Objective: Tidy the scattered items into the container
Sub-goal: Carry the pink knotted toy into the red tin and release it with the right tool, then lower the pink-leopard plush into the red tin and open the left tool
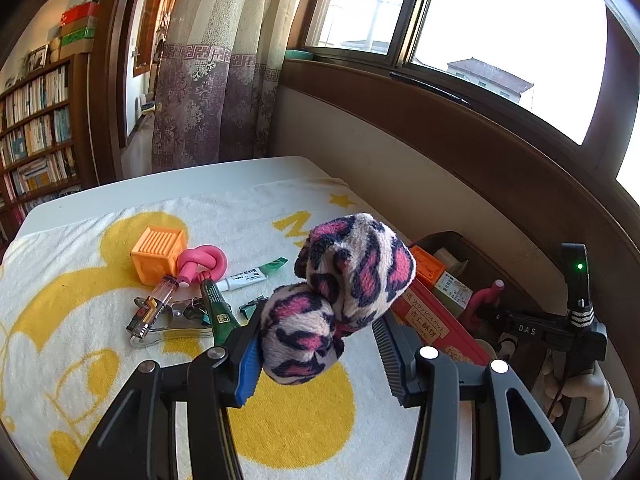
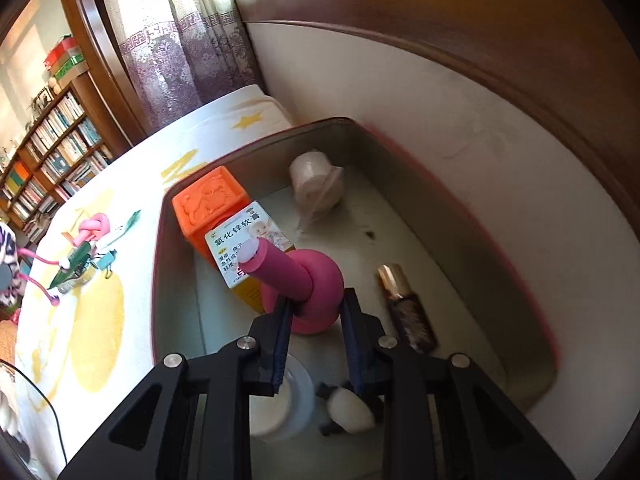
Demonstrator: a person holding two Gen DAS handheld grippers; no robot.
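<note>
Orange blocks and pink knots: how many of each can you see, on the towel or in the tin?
Orange blocks: 2 (one on the towel, one in the tin)
Pink knots: 2 (one on the towel, one in the right claw over the tin)
Total: 4

Two orange cubes (image 1: 159,254) (image 2: 212,204), two pink knotted toys (image 1: 204,261) (image 2: 310,292), two green tubes (image 1: 218,312) (image 1: 256,278), one container (image 2: 360,136)
</note>
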